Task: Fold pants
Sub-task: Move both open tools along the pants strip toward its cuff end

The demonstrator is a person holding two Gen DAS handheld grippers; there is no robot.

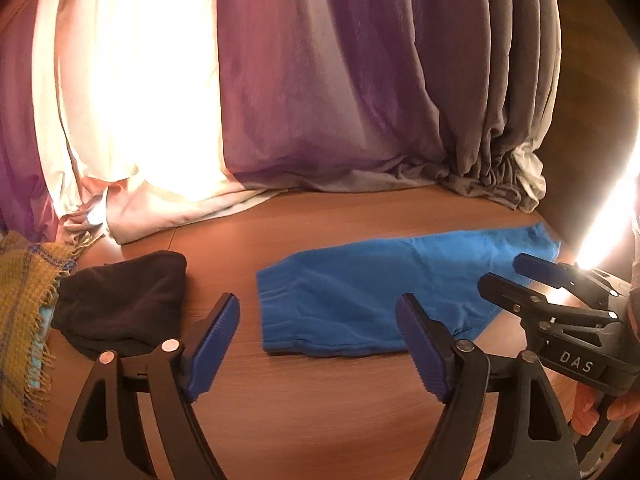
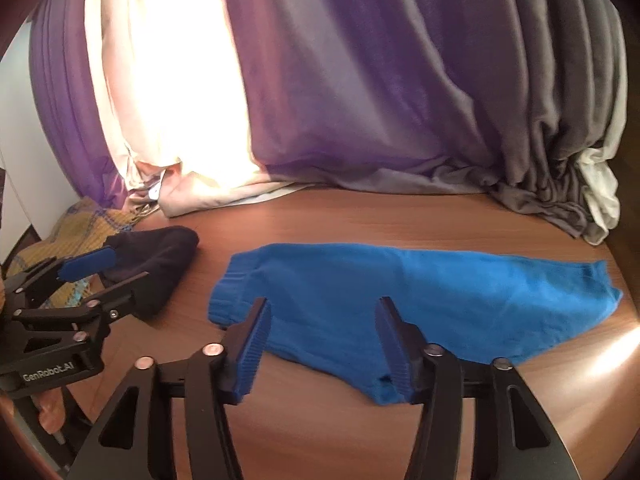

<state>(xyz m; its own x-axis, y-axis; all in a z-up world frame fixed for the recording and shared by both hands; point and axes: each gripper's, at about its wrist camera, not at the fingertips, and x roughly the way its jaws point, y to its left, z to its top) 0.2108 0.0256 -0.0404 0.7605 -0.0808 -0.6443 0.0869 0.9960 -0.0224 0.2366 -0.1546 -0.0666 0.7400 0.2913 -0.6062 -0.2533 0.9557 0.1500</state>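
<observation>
Blue pants [image 1: 376, 292] lie flat on the brown wooden table, folded lengthwise, waistband to the left and leg ends to the right; they also show in the right wrist view [image 2: 400, 288]. My left gripper [image 1: 320, 320] is open and empty, hovering near the waistband's front corner; it also shows in the right wrist view [image 2: 108, 270]. My right gripper [image 2: 322, 320] is open and empty above the pants' front edge near the crotch; it also shows in the left wrist view [image 1: 502, 272].
A folded black garment [image 1: 124, 300] lies left of the pants. A yellow fringed scarf [image 1: 24, 312] lies at the far left. Purple, white and grey curtains [image 1: 320, 100] hang onto the table's back edge. Bare wooden table [image 1: 320, 408] lies in front.
</observation>
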